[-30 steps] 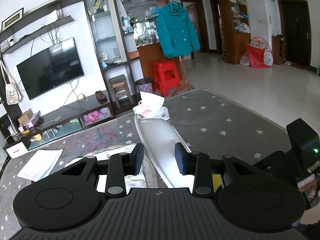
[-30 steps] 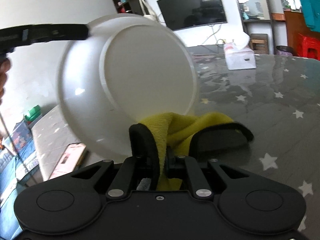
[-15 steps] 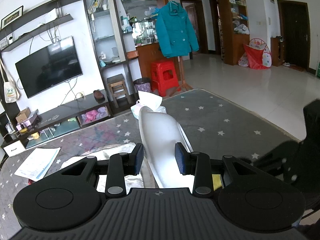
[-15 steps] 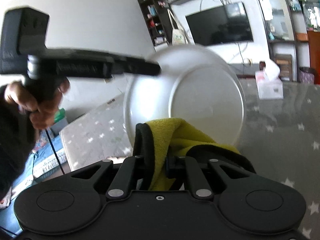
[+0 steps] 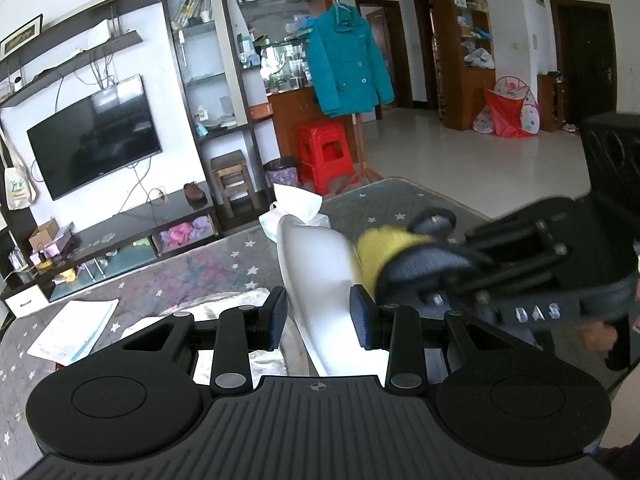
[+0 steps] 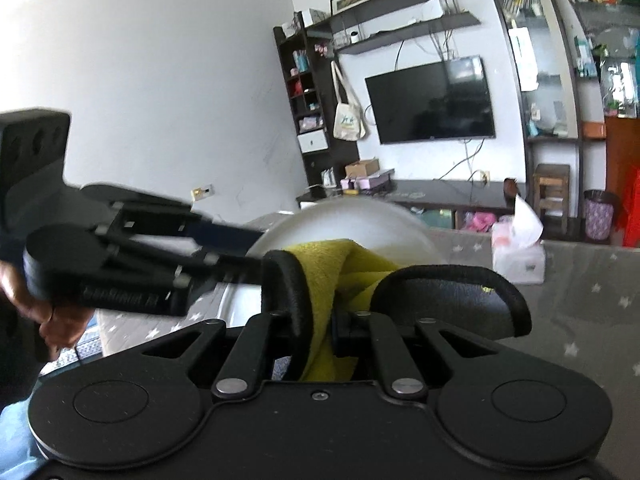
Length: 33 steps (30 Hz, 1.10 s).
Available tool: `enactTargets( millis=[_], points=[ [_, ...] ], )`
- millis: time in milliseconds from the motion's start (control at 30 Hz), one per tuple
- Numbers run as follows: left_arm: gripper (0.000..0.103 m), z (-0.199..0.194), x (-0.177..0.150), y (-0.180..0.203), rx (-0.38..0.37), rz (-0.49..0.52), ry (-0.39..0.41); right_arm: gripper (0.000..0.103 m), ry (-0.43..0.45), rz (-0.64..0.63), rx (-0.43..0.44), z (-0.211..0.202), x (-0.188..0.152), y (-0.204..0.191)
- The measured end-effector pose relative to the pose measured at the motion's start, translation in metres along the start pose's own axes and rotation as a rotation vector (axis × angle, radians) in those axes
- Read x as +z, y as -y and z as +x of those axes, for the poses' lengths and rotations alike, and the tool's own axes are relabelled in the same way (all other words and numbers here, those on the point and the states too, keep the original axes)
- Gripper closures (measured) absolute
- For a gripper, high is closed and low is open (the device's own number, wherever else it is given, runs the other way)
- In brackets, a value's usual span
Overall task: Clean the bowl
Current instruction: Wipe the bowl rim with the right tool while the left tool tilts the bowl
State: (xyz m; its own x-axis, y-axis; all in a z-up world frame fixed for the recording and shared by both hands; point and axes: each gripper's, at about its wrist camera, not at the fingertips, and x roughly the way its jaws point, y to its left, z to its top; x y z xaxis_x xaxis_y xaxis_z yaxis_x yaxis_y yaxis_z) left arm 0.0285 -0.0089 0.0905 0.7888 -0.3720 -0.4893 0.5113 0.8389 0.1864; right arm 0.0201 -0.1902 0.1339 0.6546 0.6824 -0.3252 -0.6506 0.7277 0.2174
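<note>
Living room w/ wall TV (image 5: 94, 136) at 10 o'clock, teal jacket (image 5: 346, 62) at 12, grey star-print table (image 5: 400, 208) across the middle of left wrist view.

White bowl (image 5: 316, 272) held up on edge above table, rim between pads of left gripper (image 5: 318, 318); jaws stand narrow, closed on bowl wall. Tissue pack (image 5: 296, 210) just behind bowl at 12 o'clock. Paper sheet (image 5: 74, 332) flat on table at 9.

Looks thin, light, stiff plastic; smooth and prob. slippery, so likely to swing or slide in a rim-only pinch when pushed from the side. Best hold seems rim, deep between pads, as now.

Yellow cloth (image 6: 332, 268) soft, bunched; right gripper (image 6: 340, 292) clamped shut on it, cloth sticking out fwd and touching outer side of bowl, at 3 o'clock of bowl in left view.

Left gripper tilted a bit down, steady-looking. Right gripper blurred, approx. level, coming from 3 o'clock; bare hand (image 6: 52, 320) on left handle visible at 9 o'clock in right wrist view.
</note>
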Motion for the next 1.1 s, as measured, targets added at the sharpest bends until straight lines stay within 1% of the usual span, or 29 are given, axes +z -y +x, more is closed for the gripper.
enactTargets(
  millis=[167,300,567,700,867,1000,1100],
  points=[
    [0.067,0.001,0.001,0.006,-0.008,0.013,0.005,0.092,0.019,-0.009,-0.031,0.008,0.010,0.009],
    [0.067,0.001,0.002,0.011,-0.030,0.015,0.008,0.092,0.032,-0.002,-0.056,0.013,0.015,0.018],
    [0.068,0.001,0.004,0.023,-0.077,0.012,0.014,0.092,0.040,-0.004,-0.111,0.013,0.014,0.030],
    [0.072,0.002,0.006,0.027,-0.108,0.000,0.021,0.092,0.041,-0.006,-0.129,0.008,0.012,0.031],
    [0.076,0.003,0.007,0.036,-0.183,-0.029,0.022,0.092,0.045,-0.001,-0.153,-0.001,0.007,0.035],
    [0.080,0.006,0.008,0.046,-0.211,-0.016,0.021,0.092,0.046,-0.002,-0.175,-0.010,0.002,0.036],
    [0.081,0.008,0.009,0.058,-0.220,0.012,0.020,0.092,0.045,-0.008,-0.193,-0.015,-0.001,0.037]
  ],
)
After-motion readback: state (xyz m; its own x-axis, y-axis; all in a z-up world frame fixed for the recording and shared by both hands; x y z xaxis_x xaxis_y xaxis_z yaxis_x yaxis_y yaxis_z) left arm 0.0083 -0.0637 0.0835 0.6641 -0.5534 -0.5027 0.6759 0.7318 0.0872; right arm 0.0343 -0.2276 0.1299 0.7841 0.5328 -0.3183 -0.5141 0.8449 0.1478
